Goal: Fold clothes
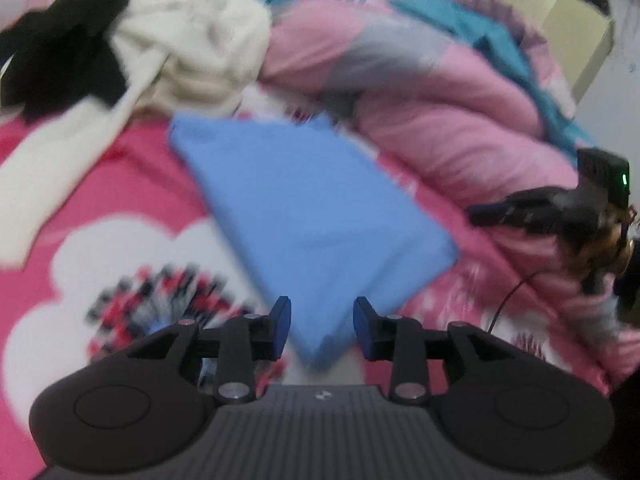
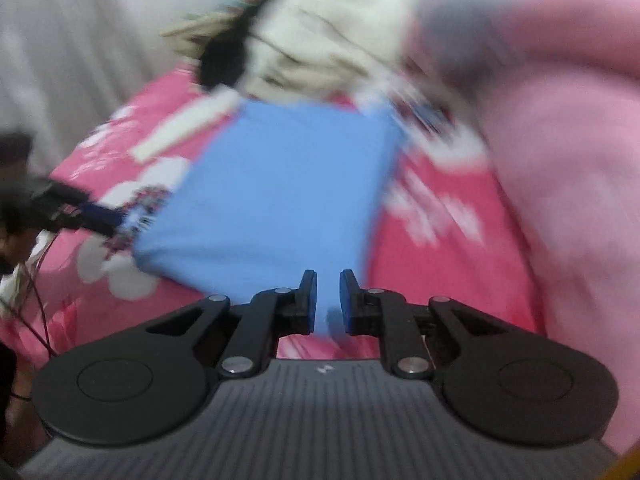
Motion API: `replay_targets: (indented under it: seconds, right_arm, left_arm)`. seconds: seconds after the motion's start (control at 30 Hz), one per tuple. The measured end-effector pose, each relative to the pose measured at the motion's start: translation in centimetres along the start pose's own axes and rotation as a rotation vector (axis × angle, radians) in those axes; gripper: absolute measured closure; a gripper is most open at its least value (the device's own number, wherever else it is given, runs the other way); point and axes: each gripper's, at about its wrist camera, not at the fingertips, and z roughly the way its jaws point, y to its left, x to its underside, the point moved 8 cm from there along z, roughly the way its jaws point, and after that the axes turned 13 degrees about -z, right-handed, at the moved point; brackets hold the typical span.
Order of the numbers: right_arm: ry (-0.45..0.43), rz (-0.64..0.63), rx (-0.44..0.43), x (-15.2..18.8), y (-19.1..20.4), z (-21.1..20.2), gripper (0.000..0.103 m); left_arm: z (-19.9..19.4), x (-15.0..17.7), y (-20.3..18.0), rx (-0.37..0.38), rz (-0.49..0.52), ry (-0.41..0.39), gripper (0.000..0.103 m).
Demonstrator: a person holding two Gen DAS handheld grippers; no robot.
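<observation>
1. My left gripper [image 1: 322, 328] hangs low over the bed [image 1: 120, 184], jaws apart, a corner of the blue cloth [image 1: 312, 216] between them, untouched.
2. My right gripper [image 2: 328, 304] points the same way, jaws narrowly parted over the cloth's near edge; whether they pinch it, I cannot tell.
3. The folded cloth lies flat on the bed.
4. At 11 o'clock, a white and black pile [image 1: 160, 40]; at 2, a pink quilt [image 1: 440, 112].
5. Both views are motion-blurred.

Soft even indoor light; both fisheye views motion-blurred, edges bowed and darkened.
</observation>
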Motion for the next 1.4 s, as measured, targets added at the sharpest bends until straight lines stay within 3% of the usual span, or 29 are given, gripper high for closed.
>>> replay_targets:
  seconds: [0.07,0.2,0.23,0.33,0.4,0.47,0.57,0.6,0.7,0.73,0.83,0.93,1.1,1.4]
  right_arm:
    - [-0.053,-0.106,0.009,-1.0,2.1,1.8,0.09]
    - [0.103,-0.209,0.066,2.0,3.7,6.4,0.09]
    - [0.091,-0.238,0.081,2.8,4.2,6.1,0.09]
    - [0.143,-0.197,0.078,3.2,4.2,4.6,0.09]
    - [0.175,-0.17,0.092,2.4,3.7,4.0,0.091]
    - [0.105,-0.195,0.106,0.1,3.9,3.5,0.09]
    - [0.038,-0.199,0.082,-2.0,4.6,4.6,0.089]
    - [0.061,-0.205,0.071,-1.7,4.9,5.4,0.089]
    - [0.267,-0.223,0.003,1.8,5.8,8.1,0.088]
    - [0.264,-0.237,0.006,2.0,6.0,7.6,0.087]
    - [0.285,-0.123,-0.032,0.0,5.0,6.2,0.087]
    - [0.23,0.039,-0.039,-2.1,2.9,6.0,0.087]
    - [0.304,0.121,-0.016,0.4,1.8,8.9,0.087]
    - [0.291,0.157,-0.012,0.1,1.7,8.9,0.087]
  left_arm:
    - [1.4,0.5,-0.5,0.0,0.017,0.002,0.067]
    - [4.3,1.5,-1.5,0.0,0.051,0.006,0.071]
    - [5.0,1.7,-1.8,-0.001,0.058,0.008,0.071]
    - [3.6,1.2,-1.8,-0.017,0.026,0.002,0.067]
    - [3.0,0.6,-2.0,-0.011,0.022,-0.013,0.059]
    - [3.2,-0.2,-2.5,-0.014,0.034,-0.028,0.056]
    - [5.0,-1.7,-2.7,-0.099,0.004,-0.004,0.054]
    - [5.6,-2.1,-2.4,-0.141,-0.019,0.015,0.054]
    - [6.8,-2.4,-1.9,-0.218,-0.095,0.073,0.052]
    - [6.9,-2.4,-2.1,-0.231,-0.095,0.079,0.05]
    - [7.2,-2.4,-2.5,-0.275,-0.085,0.093,0.048]
    - [7.6,-2.3,-2.8,-0.31,-0.069,0.101,0.045]
    - [7.7,-2.1,-3.1,-0.347,-0.068,0.115,0.044]
    - [8.0,-1.9,-3.5,-0.397,-0.046,0.128,0.044]
